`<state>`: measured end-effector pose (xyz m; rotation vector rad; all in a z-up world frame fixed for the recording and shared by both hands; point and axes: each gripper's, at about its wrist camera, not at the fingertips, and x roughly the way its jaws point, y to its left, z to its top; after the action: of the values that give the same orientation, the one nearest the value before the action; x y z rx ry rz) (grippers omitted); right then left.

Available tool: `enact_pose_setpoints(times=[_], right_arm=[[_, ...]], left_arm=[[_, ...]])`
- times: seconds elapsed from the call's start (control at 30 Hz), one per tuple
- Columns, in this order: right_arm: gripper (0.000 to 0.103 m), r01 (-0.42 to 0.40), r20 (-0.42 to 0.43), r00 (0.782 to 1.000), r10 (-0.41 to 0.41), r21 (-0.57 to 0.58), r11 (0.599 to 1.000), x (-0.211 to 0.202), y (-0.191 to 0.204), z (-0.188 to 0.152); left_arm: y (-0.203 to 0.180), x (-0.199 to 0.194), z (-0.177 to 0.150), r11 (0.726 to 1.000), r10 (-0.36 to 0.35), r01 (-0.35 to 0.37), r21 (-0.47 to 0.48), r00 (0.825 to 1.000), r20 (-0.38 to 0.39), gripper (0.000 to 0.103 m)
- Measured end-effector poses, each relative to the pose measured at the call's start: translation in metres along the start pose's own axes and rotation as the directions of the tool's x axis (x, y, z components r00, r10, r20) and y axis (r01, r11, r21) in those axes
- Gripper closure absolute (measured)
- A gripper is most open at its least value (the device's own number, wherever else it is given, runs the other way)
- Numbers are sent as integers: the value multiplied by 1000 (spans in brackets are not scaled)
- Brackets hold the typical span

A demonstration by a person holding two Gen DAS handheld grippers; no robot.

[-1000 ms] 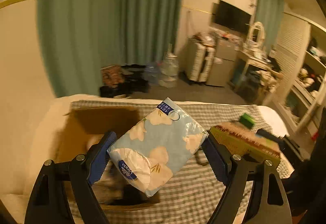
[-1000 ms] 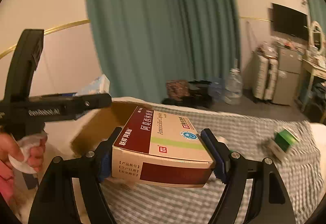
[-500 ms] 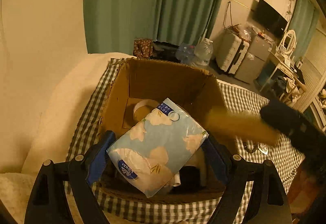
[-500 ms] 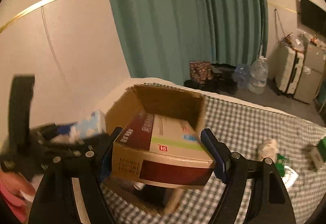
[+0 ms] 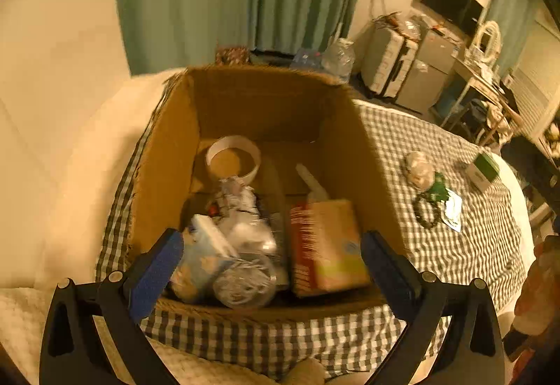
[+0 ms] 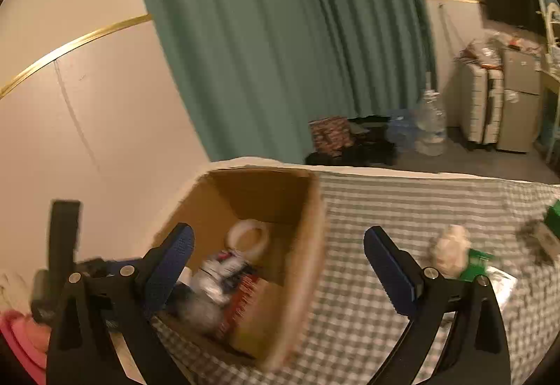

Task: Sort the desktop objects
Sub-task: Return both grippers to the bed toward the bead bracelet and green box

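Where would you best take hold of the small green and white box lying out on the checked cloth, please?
Grip the green and white box across its narrower sides, coming down from above: it sits alone on the checked cloth, clear of the clutter beside it. Blur hides finer detail.

Tissue pack [image 5: 199, 255] and red-and-yellow medicine box [image 5: 325, 245] lie inside open cardboard box [image 5: 168, 154] among clutter; blurred.

Checked-cloth bed [image 5: 437, 252] bearing cardboard box [image 5: 168, 168], green-white carton [image 5: 484, 169], black cord [image 5: 425, 211].
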<state>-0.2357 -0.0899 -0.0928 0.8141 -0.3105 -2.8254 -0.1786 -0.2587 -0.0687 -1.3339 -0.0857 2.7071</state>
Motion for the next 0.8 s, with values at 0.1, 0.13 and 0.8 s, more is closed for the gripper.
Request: enact_pose_setpoints(times=[0.1,0.13,0.8], right_arm=[[5,51,45,998,-51,5,999,-38,-24,-16],[5,76,66,995,-76,1,997,-54,-34,-23],[2,377,-1,925,-380,129,917,-136,-242,-131]], left_arm=[[-33,-19,-5,998,-13,11,56,999,41,0],[-44,-24,-8,997,-27,24,70,999,43,0],[-283,88,-81,991,-51,62,118,995,-91,0]])
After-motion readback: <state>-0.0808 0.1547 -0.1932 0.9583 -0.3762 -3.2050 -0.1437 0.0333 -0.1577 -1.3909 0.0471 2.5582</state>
